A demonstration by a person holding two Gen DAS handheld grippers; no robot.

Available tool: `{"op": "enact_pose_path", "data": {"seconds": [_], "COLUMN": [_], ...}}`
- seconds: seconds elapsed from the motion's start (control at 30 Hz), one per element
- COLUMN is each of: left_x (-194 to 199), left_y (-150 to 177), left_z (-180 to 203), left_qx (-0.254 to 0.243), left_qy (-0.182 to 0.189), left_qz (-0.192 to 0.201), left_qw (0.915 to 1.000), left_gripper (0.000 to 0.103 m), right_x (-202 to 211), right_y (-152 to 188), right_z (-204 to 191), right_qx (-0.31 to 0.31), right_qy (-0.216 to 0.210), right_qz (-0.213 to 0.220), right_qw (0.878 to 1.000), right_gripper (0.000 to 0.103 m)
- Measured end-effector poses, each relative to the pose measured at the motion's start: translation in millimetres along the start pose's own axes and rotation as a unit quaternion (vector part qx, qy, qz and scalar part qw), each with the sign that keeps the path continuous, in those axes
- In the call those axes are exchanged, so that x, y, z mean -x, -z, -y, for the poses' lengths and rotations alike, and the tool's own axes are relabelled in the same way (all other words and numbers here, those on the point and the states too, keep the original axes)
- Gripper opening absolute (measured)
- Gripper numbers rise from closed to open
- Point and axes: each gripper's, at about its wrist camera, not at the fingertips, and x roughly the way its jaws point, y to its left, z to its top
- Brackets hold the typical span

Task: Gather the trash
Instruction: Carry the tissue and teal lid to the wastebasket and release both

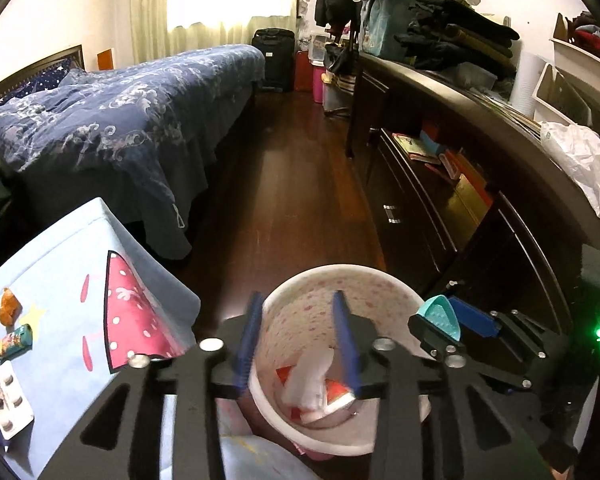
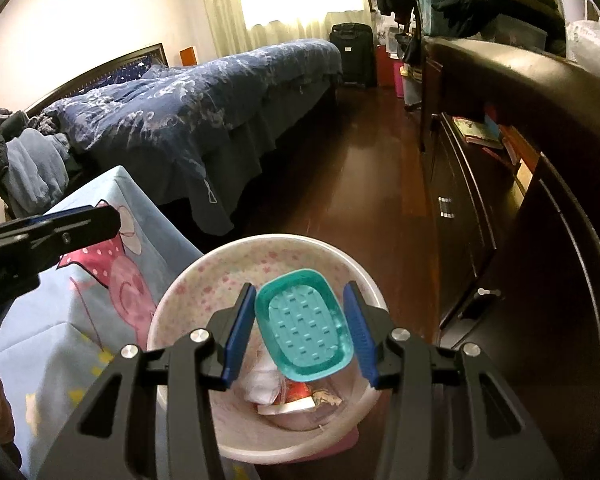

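Observation:
A white bin with pink speckles (image 1: 384, 280) (image 2: 188, 280) stands on the floor beside a cloth-covered table; it holds white paper and red wrappers (image 1: 316, 392) (image 2: 296, 394). My left gripper (image 1: 298, 340) is open, its jaws astride the bin's near rim, empty. My right gripper (image 2: 300, 332) is over the bin, its fingers on either side of a teal soap dish (image 2: 306, 328), which also shows in the left wrist view (image 1: 440, 316). Small gaps show between pads and dish, so the grip is unclear.
The table with a light blue cartoon cloth (image 1: 60, 288) carries a blister pack (image 1: 10, 400), a small can (image 1: 14, 342) and an orange scrap (image 1: 9, 306). A bed (image 1: 112, 120) is on the left, a dark dresser (image 1: 460, 208) on the right, wood floor between.

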Motion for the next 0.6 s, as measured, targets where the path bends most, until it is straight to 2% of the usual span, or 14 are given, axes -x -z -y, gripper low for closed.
{"op": "enact_pose_path", "data": {"seconds": [0.1, 0.17, 0.23, 0.4, 0.5, 0.57, 0.6], "left_x": [6.3, 12.2, 22.1, 52.2, 77.8, 94.9, 104.7], "left_y": [0.2, 0.8, 2.5, 9.9, 18.5, 24.6, 29.1], "left_z": [-4.3, -7.1, -14.5, -37.0, -58.9, -74.3, -83.5], "left_qx": [0.008, 0.013, 0.025, 0.04, 0.055, 0.061, 0.064], "left_qy": [0.005, 0.004, 0.006, -0.005, -0.03, -0.054, -0.072], "left_qz": [0.007, 0.013, 0.022, 0.043, 0.063, 0.075, 0.082], "left_qw": [0.9999, 0.9998, 0.9994, 0.9982, 0.996, 0.9938, 0.9919], "left_gripper": [0.046, 0.05, 0.056, 0.06, 0.069, 0.072, 0.077], "right_x": [-2.3, -1.1, 1.4, 14.5, 33.0, 47.0, 54.9], "right_y": [0.4, 0.3, 0.2, -4.1, -8.2, -10.6, -11.2], "right_z": [-0.4, -1.8, -3.9, -16.2, -34.1, -51.5, -63.2], "right_qx": [0.0, 0.002, 0.006, 0.017, 0.023, 0.035, 0.046], "right_qy": [-0.002, -0.001, 0.0, -0.004, -0.027, -0.051, -0.062], "right_qz": [0.0, 0.005, 0.012, 0.022, 0.029, 0.037, 0.04], "right_qw": [1.0, 1.0, 1.0, 1.0, 0.999, 0.997, 0.996], "right_gripper": [0.05, 0.062, 0.067, 0.068, 0.07, 0.076, 0.077]}}
